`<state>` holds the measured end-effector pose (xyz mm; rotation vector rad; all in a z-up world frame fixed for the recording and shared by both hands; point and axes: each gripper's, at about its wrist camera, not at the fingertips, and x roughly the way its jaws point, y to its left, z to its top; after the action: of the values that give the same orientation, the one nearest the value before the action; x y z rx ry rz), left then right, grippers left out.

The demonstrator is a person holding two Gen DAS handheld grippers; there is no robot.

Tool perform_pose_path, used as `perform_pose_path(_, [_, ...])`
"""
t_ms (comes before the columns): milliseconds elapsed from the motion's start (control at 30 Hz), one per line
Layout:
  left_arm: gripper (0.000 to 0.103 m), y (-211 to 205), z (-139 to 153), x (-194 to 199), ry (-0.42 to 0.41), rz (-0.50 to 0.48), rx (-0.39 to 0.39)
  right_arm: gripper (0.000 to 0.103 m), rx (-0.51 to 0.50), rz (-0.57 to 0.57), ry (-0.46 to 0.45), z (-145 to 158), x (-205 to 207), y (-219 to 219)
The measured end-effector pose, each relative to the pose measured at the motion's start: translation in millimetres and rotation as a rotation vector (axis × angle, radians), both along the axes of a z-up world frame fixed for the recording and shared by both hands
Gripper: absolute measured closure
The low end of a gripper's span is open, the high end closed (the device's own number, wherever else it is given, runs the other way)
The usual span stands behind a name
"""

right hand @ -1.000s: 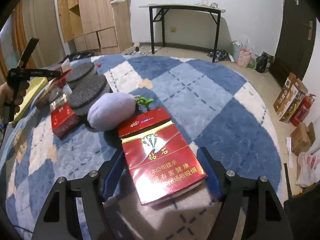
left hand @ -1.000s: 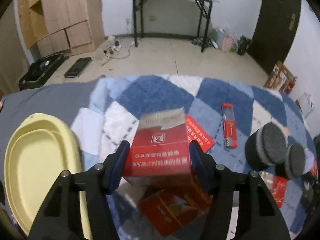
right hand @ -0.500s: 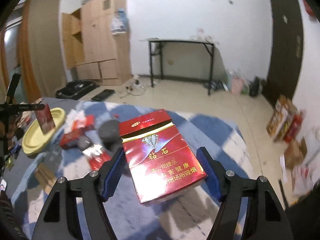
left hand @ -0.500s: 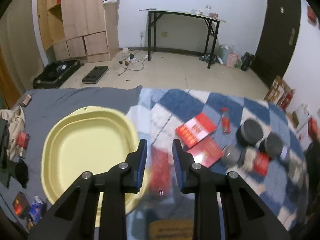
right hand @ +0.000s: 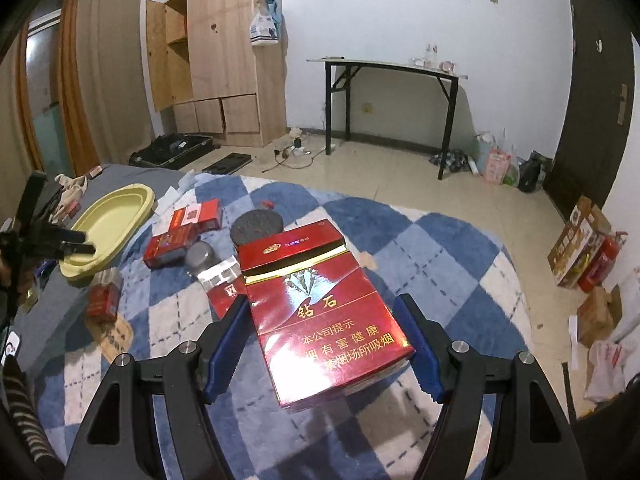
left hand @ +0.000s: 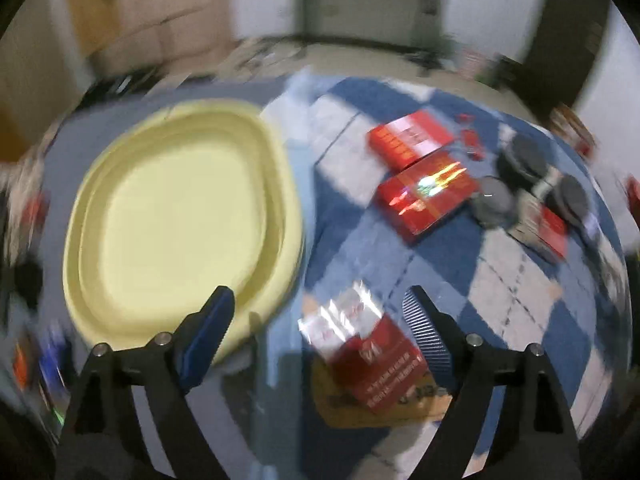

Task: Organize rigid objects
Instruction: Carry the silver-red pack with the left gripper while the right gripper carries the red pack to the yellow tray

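Note:
My right gripper [right hand: 322,340] is shut on a large red cigarette box [right hand: 324,312] and holds it above the blue-and-white checked rug [right hand: 420,248]. In the blurred left wrist view, my left gripper [left hand: 316,316] has its jaws opening wide. A small red cigarette pack [left hand: 376,364] sits below and between them, close to the right finger [left hand: 424,332], with neither pad pressing on it. That pack [right hand: 104,296] rests on a brown paper at the rug's edge, just right of the empty yellow basin [left hand: 180,200]. In the right wrist view the left gripper [right hand: 78,242] hangs over the basin's [right hand: 108,224] near rim.
Two more red packs [left hand: 412,144] [left hand: 426,196], black round pads [left hand: 524,156] [left hand: 572,196] and a grey jar [right hand: 202,256] lie on the rug. A black folding table [right hand: 392,68] and a wooden wardrobe [right hand: 224,52] stand by the far wall. A cardboard box [right hand: 576,240] sits on the floor at right.
The left gripper carried the small red pack left toward the basin, squeezed shut, then spread; the pack now lies loose below it. The right gripper rose with the big red box.

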<state>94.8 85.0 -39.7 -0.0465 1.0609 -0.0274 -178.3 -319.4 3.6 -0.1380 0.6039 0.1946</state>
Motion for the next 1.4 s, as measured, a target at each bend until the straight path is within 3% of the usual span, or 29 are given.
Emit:
perform_pose_path(100, [0.015, -0.3, -24.5, -5.7, 0.110, 0.218, -0.046, 0.031, 0.008, 0.016, 0.000, -1.1, 1.5, -0.2])
perform_pose_path(167, [0.015, -3.7, -38.4, -6.6, 0.161, 0.299, -0.047, 0.031, 0.014, 0.022, -0.002, -1.9, 1.8, -1.9])
perform_pose_path(267, [0.010, -8.4, -50.2, -8.6, 0.141, 0.371, -0.083, 0.031, 0.044, 0.014, 0.004, -8.2, 1.1, -7.0])
perform_pose_path(400, [0.010, -17.8, -61.9, -9.3, 0.146, 0.401, -0.143, 0.031, 0.089, -0.009, 0.010, -15.5, -2.0, -17.9])
perform_pose_path(500, [0.009, -33.4, -70.9, -6.5, 0.157, 0.392, -0.088, 0.031, 0.104, -0.013, 0.014, -18.1, -1.2, -18.9])
perform_pose_path(633, [0.008, -38.1, -74.3, -11.1, 0.091, 0.395, -0.062, 0.031, 0.089, -0.007, 0.015, -19.3, -2.5, -15.0])
perform_pose_path(733, [0.039, -41.6, -70.9, -16.3, 0.064, 0.367, 0.011, 0.031, 0.060, 0.003, 0.018, -22.2, -2.5, -10.8])
perform_pose_path(867, [0.042, -42.2, -69.0, -19.9, 0.040, 0.324, 0.029, 0.031, 0.033, 0.010, 0.029, -23.2, 0.5, -8.6])
perform_pose_path(967, [0.043, -30.7, -51.9, -26.6, 0.007, 0.345, 0.019, 0.031, 0.021, 0.015, 0.013, -18.5, -1.2, -5.0])
perform_pose_path(1133, [0.043, 5.5, 11.4, -16.8, -0.096, 0.367, -0.026, 0.031, 0.019, 0.062, -0.026, -3.9, -3.7, 14.8])
perform_pose_path(1267, [0.043, 68.5, 44.6, -12.8, -0.121, 0.432, -0.063, 0.031, -0.029, 0.176, -0.076, 22.4, -1.4, 74.7])
perform_pose_path(1400, [0.043, 130.2, 45.7, -12.1, -0.121, 0.483, -0.026, 0.031, 0.045, 0.307, -0.061, 33.3, 14.6, 165.2])
